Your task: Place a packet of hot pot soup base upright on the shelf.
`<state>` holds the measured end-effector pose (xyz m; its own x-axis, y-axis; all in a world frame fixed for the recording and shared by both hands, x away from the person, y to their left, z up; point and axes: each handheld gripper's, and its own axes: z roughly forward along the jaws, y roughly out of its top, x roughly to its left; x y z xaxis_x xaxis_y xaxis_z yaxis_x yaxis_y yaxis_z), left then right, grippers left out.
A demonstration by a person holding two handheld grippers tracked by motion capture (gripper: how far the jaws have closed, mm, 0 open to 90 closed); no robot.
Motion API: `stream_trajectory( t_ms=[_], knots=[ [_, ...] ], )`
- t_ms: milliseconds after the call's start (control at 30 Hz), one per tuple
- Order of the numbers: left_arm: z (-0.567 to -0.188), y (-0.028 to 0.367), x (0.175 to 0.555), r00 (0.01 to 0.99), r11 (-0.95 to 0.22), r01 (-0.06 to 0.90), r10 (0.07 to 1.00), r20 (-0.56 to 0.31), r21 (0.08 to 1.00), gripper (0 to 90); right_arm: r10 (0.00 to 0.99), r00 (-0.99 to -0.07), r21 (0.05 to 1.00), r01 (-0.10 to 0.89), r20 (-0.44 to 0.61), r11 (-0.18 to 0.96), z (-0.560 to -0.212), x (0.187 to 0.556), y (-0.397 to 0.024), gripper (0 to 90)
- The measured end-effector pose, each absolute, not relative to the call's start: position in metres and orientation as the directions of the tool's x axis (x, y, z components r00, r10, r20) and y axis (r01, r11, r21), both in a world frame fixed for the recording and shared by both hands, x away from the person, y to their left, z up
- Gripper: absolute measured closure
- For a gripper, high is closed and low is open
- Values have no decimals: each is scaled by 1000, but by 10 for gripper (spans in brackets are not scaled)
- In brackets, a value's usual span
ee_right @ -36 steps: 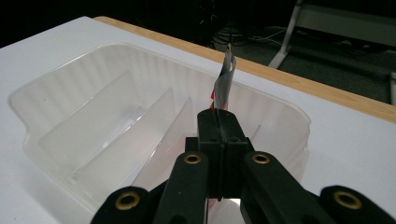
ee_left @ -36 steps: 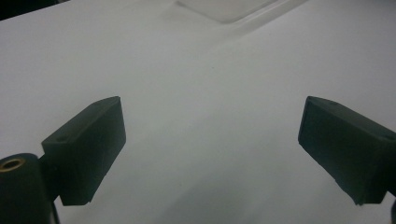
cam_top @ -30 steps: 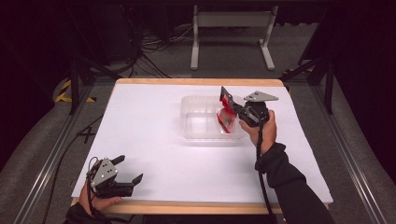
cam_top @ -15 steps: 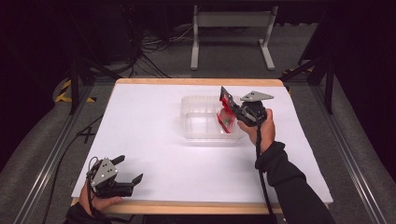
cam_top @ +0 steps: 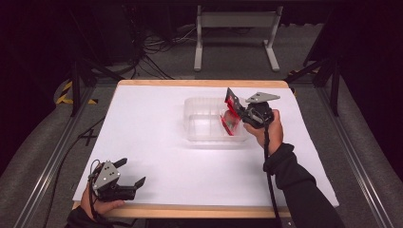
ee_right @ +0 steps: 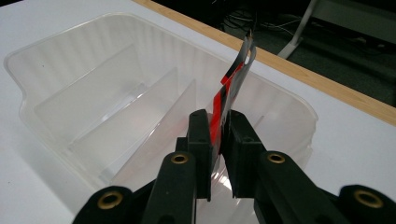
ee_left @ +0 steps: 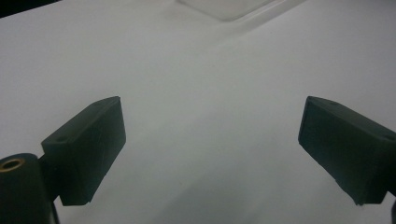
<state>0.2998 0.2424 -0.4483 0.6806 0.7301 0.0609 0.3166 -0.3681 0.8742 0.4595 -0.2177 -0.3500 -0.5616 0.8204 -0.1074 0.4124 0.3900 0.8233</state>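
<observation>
A red and black packet (cam_top: 229, 122) stands upright over the right end of a clear plastic tray (cam_top: 190, 118), with its lower end inside the tray. My right gripper (cam_top: 233, 103) is closed on it. In the right gripper view the packet (ee_right: 233, 79) rises between the two black jaws of that gripper (ee_right: 218, 128). The jaws have just been opening slightly, and the packet still touches both. The tray (ee_right: 28, 79) has several divider walls. My left gripper (cam_top: 132, 172) rests open near the table's front left corner. Nothing lies between its fingers (ee_left: 88, 144).
The white table top (cam_top: 152, 123) has a wooden edge along the front and back. A corner of the clear tray (ee_left: 224, 7) is visible far ahead in the left gripper view. Metal stand legs (cam_top: 235, 28) and cables lie on the floor beyond the table.
</observation>
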Motion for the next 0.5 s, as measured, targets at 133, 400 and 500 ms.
stream_trajectory(
  t_ms=[133, 400, 500],
  knots=[
    [-448, 243, 300, 682, -371, 314, 729, 65, 874, 81, 816, -568, 823, 409, -109, 395, -347, 457, -222, 815],
    [-448, 242, 299, 681, -374, 317, 729, 65, 872, 81, 803, -582, 812, 404, -127, 421, -344, 452, -226, 812],
    [-448, 242, 299, 681, -373, 317, 729, 64, 872, 82, 795, -591, 807, 397, -141, 438, -342, 449, -228, 793]
  ],
)
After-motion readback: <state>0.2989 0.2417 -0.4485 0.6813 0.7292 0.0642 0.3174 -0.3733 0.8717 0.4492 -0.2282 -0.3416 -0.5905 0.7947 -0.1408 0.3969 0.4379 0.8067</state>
